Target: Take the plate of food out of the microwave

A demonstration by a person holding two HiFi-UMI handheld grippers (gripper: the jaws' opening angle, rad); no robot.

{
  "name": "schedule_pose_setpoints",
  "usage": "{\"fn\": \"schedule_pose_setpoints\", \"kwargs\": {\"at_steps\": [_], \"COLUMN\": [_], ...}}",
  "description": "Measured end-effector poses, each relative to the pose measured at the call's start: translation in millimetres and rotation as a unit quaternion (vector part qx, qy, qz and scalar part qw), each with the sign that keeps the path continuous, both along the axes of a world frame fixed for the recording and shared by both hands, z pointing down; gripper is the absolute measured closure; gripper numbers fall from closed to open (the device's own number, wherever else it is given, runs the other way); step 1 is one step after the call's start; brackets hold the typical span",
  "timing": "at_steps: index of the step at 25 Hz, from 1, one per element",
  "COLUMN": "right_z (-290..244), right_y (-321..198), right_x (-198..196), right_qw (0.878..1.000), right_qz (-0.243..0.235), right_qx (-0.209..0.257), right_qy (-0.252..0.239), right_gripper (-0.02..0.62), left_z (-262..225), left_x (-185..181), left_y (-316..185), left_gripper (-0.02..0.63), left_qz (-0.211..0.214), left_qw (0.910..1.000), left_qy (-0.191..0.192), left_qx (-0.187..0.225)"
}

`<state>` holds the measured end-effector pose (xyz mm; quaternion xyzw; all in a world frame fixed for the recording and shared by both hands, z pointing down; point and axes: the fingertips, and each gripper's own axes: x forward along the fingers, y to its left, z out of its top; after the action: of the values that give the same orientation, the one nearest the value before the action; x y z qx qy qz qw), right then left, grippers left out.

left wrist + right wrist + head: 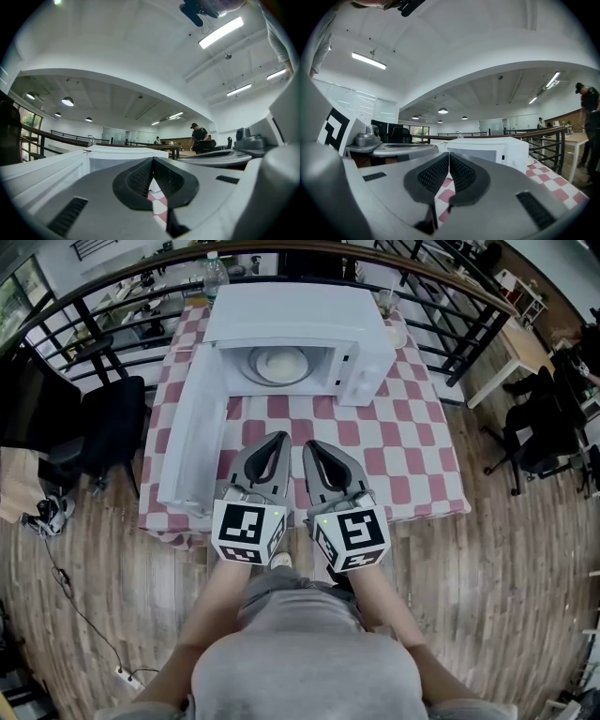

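Head view looks steeply down; both gripper views face the microwave (300,313).

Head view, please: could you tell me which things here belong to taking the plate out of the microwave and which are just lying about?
For the job:
- white box-shaped microwave, its door swung open
- round pale plate inside it
- left tongs and right tongs, both shut and empty

Lying about:
- clear plastic bottle
- clear drinking glass
- black office chair
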<state>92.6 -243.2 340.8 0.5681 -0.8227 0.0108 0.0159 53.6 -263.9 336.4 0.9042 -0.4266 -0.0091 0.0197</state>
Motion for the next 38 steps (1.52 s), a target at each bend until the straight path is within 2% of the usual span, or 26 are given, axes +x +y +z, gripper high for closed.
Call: {"fn": "schedule_pose_setpoints", "kwargs": {"at_steps": [10,21,28,29,30,32,38], "right_z": [12,30,48,51,53,59,80], "right_y": [-29,-71,-100,-103,-107,-114,-139], "right_x": [-4,13,18,17,18,22,32], "right_qw": [1.0,0.998,0.997,0.996,0.995,0.993,0.985], "right_qz": [-0.016,-0.031,-0.028,-0.032,-0.036,-0.036,-0.031], "right_qx": [-0.017,-0.022,-0.044,-0.048,-0.054,-0.065,-0.106], "right_qy": [0.003,-0.045,-0.056,-0.063,-0.071,-0.087,-0.132], "right_gripper": [0.568,0.568,0.564,0.537,0.475,0.432,0.42], "left_z": [8,28,34,35,36,40,46], "left_x": [0,6,5,5,6,8,8], "left_y": [-27,-61,-87,-91,-94,-101,-120], "left_gripper": [0.606,0.606,0.606,0.606,0.606,0.606,0.606], "left_qz": [-0.004,-0.027,-0.046,-0.048,-0.05,-0.053,-0.055], "left_qw": [1.0,0.9994,0.9987,0.9986,0.9985,0.9983,0.9981], "left_qy": [-0.005,-0.01,-0.009,-0.009,-0.008,-0.01,-0.01], "left_qx": [-0.006,-0.02,-0.02,-0.02,-0.02,-0.021,-0.025]}}
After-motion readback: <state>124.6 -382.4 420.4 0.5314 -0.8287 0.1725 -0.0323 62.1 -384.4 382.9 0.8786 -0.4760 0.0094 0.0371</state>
